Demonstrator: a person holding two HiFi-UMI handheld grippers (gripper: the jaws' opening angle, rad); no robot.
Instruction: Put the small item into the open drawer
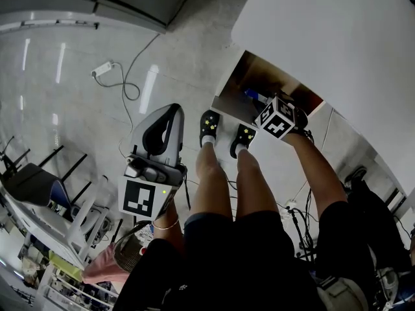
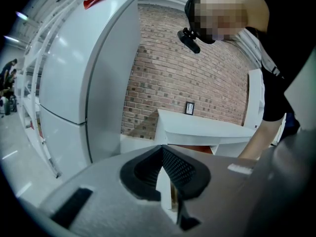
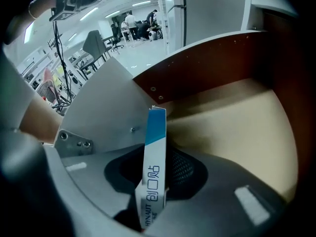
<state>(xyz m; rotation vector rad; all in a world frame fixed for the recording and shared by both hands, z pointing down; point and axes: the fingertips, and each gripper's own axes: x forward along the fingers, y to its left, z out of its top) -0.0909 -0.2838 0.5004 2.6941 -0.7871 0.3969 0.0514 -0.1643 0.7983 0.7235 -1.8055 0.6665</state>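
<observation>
The small item is a thin white and blue box standing on edge between the jaws of my right gripper, which is shut on it. In the head view that gripper, under its marker cube, reaches into the open drawer, and the blue end of the box shows just past it. The drawer has a pale bottom and brown walls. My left gripper hangs at the left, away from the drawer, its jaws shut with nothing in them.
The drawer belongs to a white desk. The person's legs and black shoes stand right before the drawer. A cable and power strip lie on the floor. A white refrigerator and brick wall face the left gripper.
</observation>
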